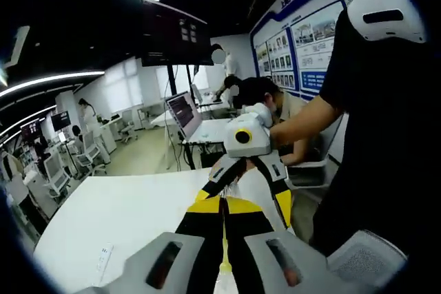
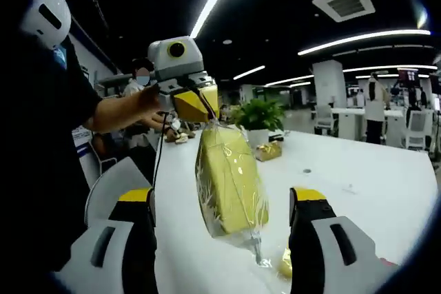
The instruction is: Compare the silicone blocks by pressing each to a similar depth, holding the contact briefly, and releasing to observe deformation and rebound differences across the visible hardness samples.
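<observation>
The silicone block [image 2: 226, 180] is a yellow slab sealed in clear, glossy wrap that wrinkles over its face and gathers into a loose tail at the bottom end. It hangs in the air above the white table [image 2: 358, 191], tilted, with its top corner pinched by my left gripper [image 2: 200, 109] — that gripper's yellow-tipped jaws are closed on the gathered wrap, seen in the right gripper view coming in from the left with my hand behind it. In that view the block dangles between the two jaws of my right gripper [image 2: 227, 204], which stand wide apart on either side of it and touch nothing; the block is nearer the camera's centre than either jaw. In the left gripper view, my left gripper [image 1: 224, 204] shows its black and yellow jaws drawn together, a thin edge of yellow wrap [image 1: 224, 256] caught in the narrow seam between them, and my right gripper [image 1: 249, 170] faces it from just beyond. Farther along the table sit a potted plant [image 2: 258, 116] and a small gold-wrapped item [image 2: 269, 151] — well apart from the block.
</observation>
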The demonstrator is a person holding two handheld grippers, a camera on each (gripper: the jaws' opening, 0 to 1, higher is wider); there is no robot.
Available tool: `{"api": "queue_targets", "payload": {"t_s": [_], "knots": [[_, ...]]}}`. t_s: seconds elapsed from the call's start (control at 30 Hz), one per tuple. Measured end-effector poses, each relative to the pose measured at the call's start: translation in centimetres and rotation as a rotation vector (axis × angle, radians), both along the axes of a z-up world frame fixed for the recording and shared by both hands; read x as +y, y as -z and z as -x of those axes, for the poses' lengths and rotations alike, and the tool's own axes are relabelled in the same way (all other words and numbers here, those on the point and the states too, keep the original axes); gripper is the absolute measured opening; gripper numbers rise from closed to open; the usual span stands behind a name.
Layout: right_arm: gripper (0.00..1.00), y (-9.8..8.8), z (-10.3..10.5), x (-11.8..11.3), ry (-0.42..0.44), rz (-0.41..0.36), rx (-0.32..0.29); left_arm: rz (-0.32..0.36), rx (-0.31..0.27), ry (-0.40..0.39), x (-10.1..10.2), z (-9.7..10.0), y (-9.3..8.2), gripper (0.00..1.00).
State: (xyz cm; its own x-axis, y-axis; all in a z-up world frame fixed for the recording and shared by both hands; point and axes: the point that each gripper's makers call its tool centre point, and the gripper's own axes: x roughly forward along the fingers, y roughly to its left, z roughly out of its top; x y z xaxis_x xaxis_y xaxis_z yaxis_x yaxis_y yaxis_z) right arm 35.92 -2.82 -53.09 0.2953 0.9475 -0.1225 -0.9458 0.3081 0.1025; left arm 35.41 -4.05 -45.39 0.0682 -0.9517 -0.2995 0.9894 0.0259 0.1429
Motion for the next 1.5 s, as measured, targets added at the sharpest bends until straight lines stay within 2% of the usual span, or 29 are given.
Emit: {"api": "queue_targets", "payload": {"t_s": [0.2, 0.3, 0.43, 0.53, 0.63, 0.67, 0.7, 0.83, 0.93, 1.03, 1.23, 1.3, 1.33, 1.4, 1.5], "knots": [[0.64, -0.9, -1.5, 0.4, -0.01, -0.039, 0.025, 0.033, -0.016, 0.006, 0.0, -0.2, -1.3, 0.0], [0.59, -2.4, -2.0, 0.3, -0.018, -0.106, 0.03, 0.06, -0.023, -0.002, -0.1, -0.4, -2.0, 0.0], [0.58, -2.1, -2.6, 0.4, -0.012, -0.102, 0.069, 0.076, -0.027, -0.003, -0.1, -0.6, -2.4, 0.0], [0.44, -2.2, -2.1, 0.8, -0.044, -0.104, 0.089, 0.082, -0.032, -0.01, 0.0, -0.9, -2.7, 0.0], [0.35, -2.3, -1.8, 1.3, -0.066, -0.1, 0.099, 0.09, -0.031, -0.016, 0.1, -1.0, -2.8, 0.0], [0.34, -2.2, -1.5, 1.5, -0.077, -0.102, 0.129, 0.089, -0.03, -0.016, 0.1, -1.0, -2.8, 0.0], [0.32, -2.3, -1.4, 1.8, -0.079, -0.103, 0.107, 0.09, -0.033, -0.021, 0.1, -1.1, -2.8, 0.0], [0.26, -2.3, -1.1, 1.9, -0.092, -0.094, 0.108, 0.097, -0.028, -0.036, 0.4, -1.2, -2.7, 0.0], [0.22, -2.5, -1.1, 1.8, -0.087, -0.074, 0.08, 0.109, -0.019, -0.041, 0.4, -1.1, -2.8, 0.0], [0.19, -2.5, -1.5, 1.6, -0.066, -0.054, 0.101, 0.116, -0.018, -0.054, 0.4, -1.4, -2.9, 0.0], [0.14, -2.3, -1.5, 1.6, -0.035, 0.004, 0.083, 0.116, 0.0, -0.07, 0.4, -1.8, -2.6, 0.0], [0.12, -2.1, -1.5, 1.4, -0.028, 0.037, 0.101, 0.113, 0.002, -0.068, 0.3, -1.7, -2.5, 0.0], [0.11, -2.2, -1.5, 1.3, -0.027, 0.045, 0.085, 0.112, 0.001, -0.07, 0.3, -1.8, -2.5, 0.0], [0.09, -2.3, -1.2, 1.2, -0.041, 0.043, 0.097, 0.121, 0.013, -0.065, 0.2, -1.6, -2.6, 0.0], [0.08, -2.4, -1.0, 1.2, -0.052, 0.047, 0.079, 0.128, 0.015, -0.06, 0.2, -1.4, -2.7, 0.0]]}}
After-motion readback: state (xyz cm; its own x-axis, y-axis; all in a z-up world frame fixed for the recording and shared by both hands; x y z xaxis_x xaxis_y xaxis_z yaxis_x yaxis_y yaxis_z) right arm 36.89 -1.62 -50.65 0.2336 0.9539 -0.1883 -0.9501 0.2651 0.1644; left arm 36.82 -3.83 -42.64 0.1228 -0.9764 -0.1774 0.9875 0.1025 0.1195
